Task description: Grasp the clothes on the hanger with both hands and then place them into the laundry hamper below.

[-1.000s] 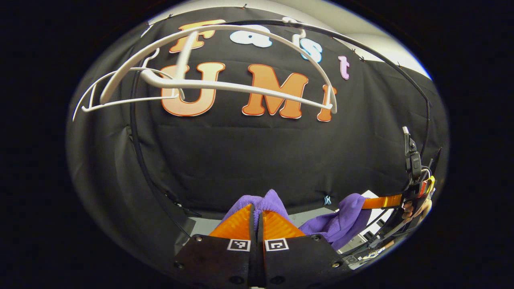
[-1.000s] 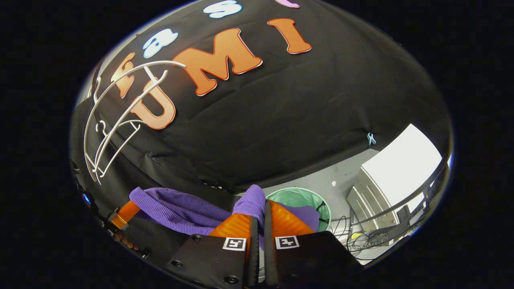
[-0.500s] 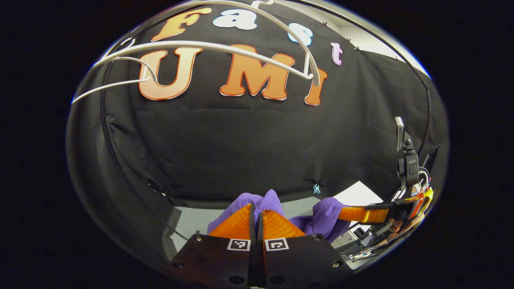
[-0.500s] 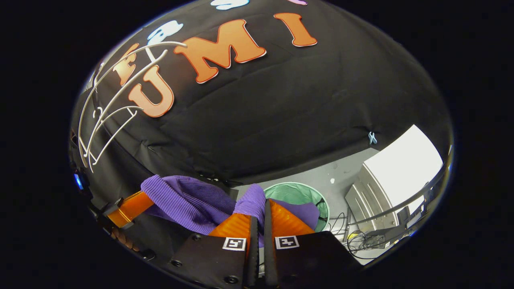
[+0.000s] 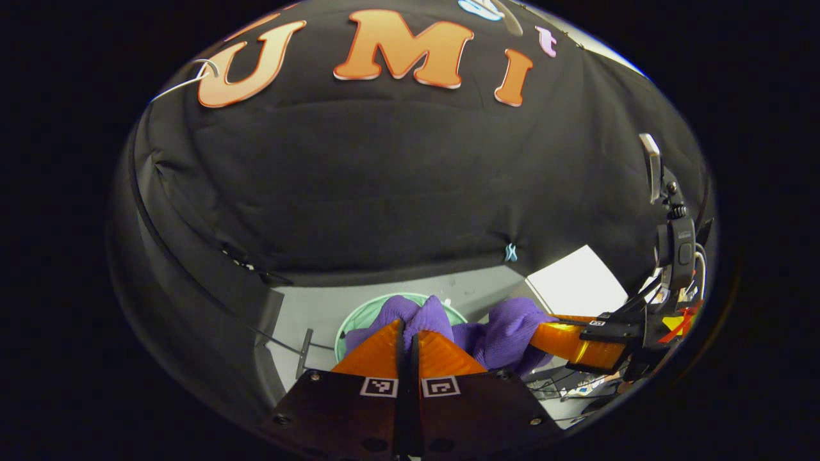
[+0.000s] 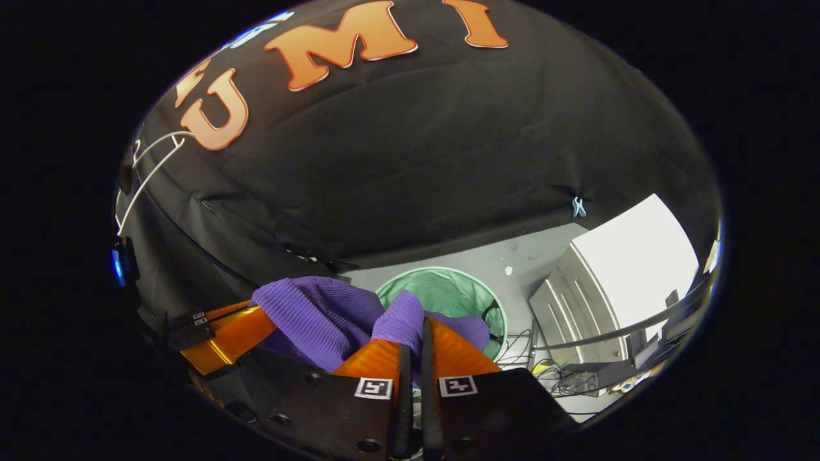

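A purple ribbed garment (image 6: 314, 314) hangs stretched between my two grippers, off the hanger. In the left gripper view my left gripper (image 5: 408, 325) is shut on a bunched fold of the garment (image 5: 423, 315), and the right gripper (image 5: 564, 338) farther right pinches its other end. In the right gripper view my right gripper (image 6: 413, 328) is shut on a fold, with the left gripper (image 6: 224, 333) at the left. The round green hamper (image 6: 448, 291) stands on the floor below and just beyond the cloth; its rim (image 5: 359, 317) peeks out behind my left fingers. The bare white hanger (image 6: 147, 169) hangs high at the left.
A white cabinet (image 6: 628, 256) stands on the grey floor to the right of the hamper. Cables (image 6: 570, 381) lie on the floor in front of it. The black cloth wall rises right behind the hamper.
Both grippers have come down with the garment; the hanger has slid up and out toward the top edge of both views. The hamper now shows larger, and appears in the left gripper view.
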`<state>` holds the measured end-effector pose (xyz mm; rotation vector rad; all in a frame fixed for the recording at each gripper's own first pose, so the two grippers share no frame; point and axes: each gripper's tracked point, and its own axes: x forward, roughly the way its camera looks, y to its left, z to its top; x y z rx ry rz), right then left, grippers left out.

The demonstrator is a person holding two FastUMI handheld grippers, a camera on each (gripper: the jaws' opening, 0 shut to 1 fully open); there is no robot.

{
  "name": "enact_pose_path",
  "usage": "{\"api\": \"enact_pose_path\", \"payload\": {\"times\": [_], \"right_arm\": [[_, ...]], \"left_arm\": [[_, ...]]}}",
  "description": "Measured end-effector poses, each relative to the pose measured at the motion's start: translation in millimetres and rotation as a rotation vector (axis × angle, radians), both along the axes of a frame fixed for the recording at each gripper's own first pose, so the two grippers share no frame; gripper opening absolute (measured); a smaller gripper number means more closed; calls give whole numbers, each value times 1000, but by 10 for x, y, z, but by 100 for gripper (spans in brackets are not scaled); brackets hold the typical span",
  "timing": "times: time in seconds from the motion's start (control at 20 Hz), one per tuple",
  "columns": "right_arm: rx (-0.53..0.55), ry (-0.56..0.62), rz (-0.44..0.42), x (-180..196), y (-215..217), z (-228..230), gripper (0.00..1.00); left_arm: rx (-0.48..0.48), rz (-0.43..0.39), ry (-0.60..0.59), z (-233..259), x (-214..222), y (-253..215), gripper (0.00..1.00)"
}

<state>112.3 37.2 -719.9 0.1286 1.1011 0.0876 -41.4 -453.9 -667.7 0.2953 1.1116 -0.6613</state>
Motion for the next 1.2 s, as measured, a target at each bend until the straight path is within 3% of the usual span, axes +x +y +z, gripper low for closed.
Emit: {"api": "enact_pose_path", "payload": {"times": [0.2, 0.3, 0.4, 0.5, 0.55, 0.6, 0.65, 0.7, 0.85, 0.9, 1.1, 1.2], "right_arm": [[-24, 67, 6, -60, -11, -371, 13], [4, 74, -1, -28, -4, -397, 25], [-8, 80, -17, 17, -88, -421, 25], [-17, 78, -31, 31, -151, -420, 25], [-13, 72, -32, 45, -172, -421, 25], [-15, 70, -33, 49, -183, -432, 38], [-17, 63, -36, 33, -204, -391, 42], [-18, 65, -39, 9, -223, -365, 41], [-29, 73, -35, -150, -285, -296, 41], [-33, 73, -36, -209, -291, -227, 54], [-48, 31, -39, -417, -347, 47, 55], [-59, 9, -24, -542, -304, 239, 85]], "left_arm": [[92, -6, 62, -301, -83, 45, 4], [121, 6, 103, -454, -172, 107, 7], [141, 28, 142, -522, -234, 120, 9], [159, 41, 139, -564, -200, 157, 18], [161, 42, 136, -553, -196, 160, 35], [165, 44, 130, -534, -184, 168, 53], [166, 46, 128, -511, -187, 166, 70], [161, 50, 131, -486, -201, 152, 87], [155, 81, 125, -357, -261, 183, 83], [145, 97, 122, -254, -286, 235, 83], [118, 142, 108, 62, -419, 386, 83], [109, 144, 69, 283, -427, 480, 87]]}}
